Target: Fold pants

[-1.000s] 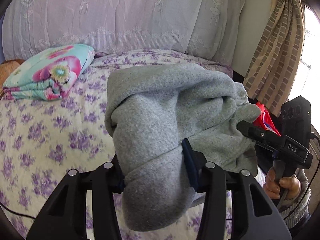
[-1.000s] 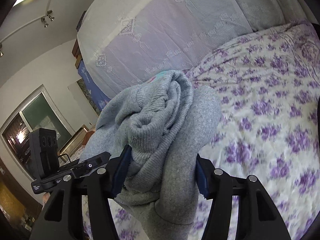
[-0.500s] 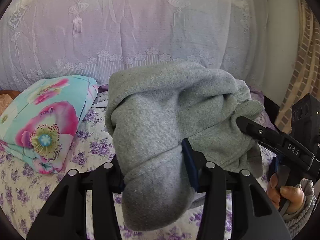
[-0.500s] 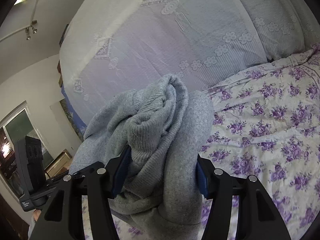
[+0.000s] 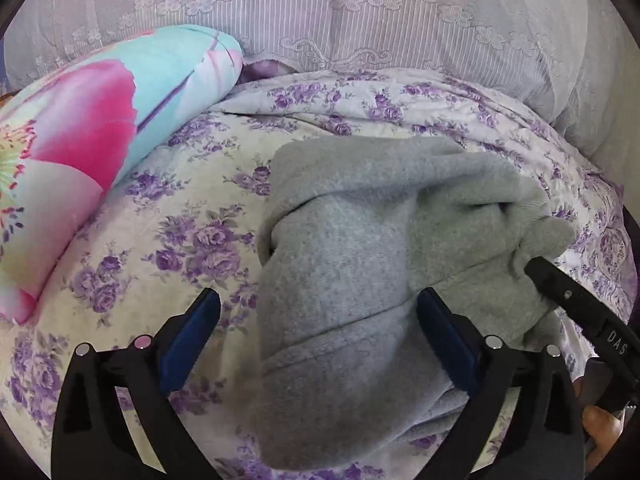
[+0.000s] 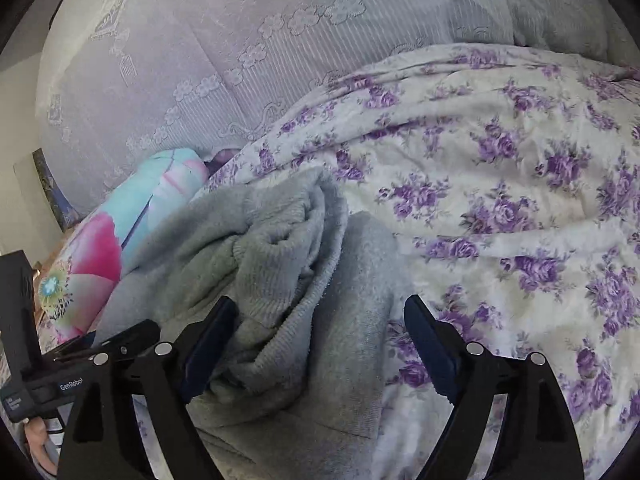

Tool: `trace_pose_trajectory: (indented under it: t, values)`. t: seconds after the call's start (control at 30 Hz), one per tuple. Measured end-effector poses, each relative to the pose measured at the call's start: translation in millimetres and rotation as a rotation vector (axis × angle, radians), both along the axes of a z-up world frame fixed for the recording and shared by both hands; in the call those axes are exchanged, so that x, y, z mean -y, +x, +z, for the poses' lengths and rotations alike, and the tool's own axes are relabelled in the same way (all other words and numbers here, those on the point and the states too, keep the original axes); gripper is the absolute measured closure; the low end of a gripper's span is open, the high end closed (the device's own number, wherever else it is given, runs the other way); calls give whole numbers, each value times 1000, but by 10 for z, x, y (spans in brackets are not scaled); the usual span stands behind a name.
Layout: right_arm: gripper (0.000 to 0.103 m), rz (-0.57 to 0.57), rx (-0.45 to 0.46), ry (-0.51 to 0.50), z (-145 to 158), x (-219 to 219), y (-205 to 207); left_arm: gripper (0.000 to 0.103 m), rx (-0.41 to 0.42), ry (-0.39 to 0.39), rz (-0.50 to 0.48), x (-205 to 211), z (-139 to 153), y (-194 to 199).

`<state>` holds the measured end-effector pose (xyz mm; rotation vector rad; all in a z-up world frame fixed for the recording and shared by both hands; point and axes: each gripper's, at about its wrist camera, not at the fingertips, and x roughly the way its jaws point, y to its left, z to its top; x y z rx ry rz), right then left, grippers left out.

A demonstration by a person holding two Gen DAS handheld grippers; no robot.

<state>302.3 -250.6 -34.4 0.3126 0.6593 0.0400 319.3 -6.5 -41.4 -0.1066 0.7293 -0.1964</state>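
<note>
Folded grey fleece pants [image 5: 360, 264] lie bundled on purple-floral bedsheet [image 5: 168, 216], long axis left-right. Left gripper [image 5: 318, 344] and right gripper [image 6: 316, 344] both spread wide, straddling opposite ends, clamping nothing. Both equally near.

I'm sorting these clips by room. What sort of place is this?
Most likely a bedroom: a bed with a purple-flowered bedspread, a lace-covered headboard, and a folded floral quilt beside the grey pants.

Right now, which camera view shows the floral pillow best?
The left wrist view: the floral pillow fills its left side, unobstructed, lying on the bedsheet. In the right wrist view, the pillow appears smaller, partly hidden behind the gray pants.
</note>
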Motion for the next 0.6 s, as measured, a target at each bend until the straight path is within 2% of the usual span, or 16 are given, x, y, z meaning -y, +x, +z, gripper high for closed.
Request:
trace_pose_trajectory:
  t: [0.07, 0.13, 0.2, 0.27, 0.3, 0.37, 0.4, 0.43, 0.47, 0.53, 0.6]
  values:
    - [17, -38, 91, -27, 184, 18, -158, 7, 69, 62, 38, -49, 104, -158]
    - [17, -30, 225, -49, 426, -42, -356, 7, 149, 93, 76, -96, 278, -316]
    - [17, 42, 306, -39, 569, -178, -429, 7, 189, 44, 75, -146, 450, -400]
    - [18, 132, 263, -54, 528, -349, -350, 7, 163, 17, 6, -48, 484, -366]
    - [18, 151, 192, -71, 403, -414, -240, 7, 134, 50, -26, 42, 434, -320]
    - [17, 113, -13, -80, 23, -397, -44, 8, 51, 183, -10, 195, 159, -164]
    - [15, 105, -139, -18, -227, -302, 111, 7, -4, 210, -23, 236, -22, -78]
    - [14, 109, -141, 70, -267, -180, 132, 6, -42, 169, -34, 196, -132, -19]
    - [16, 103, -106, 107, -204, -113, 91, 6, -61, 102, -33, 111, -117, 2]
    - [16, 93, -67, 87, -138, -132, 12, 6, -69, 26, -16, -28, -5, 4]
    - [16, 63, -26, 12, -37, -210, -92, 6, -23, 54, 28, -84, 63, -70]
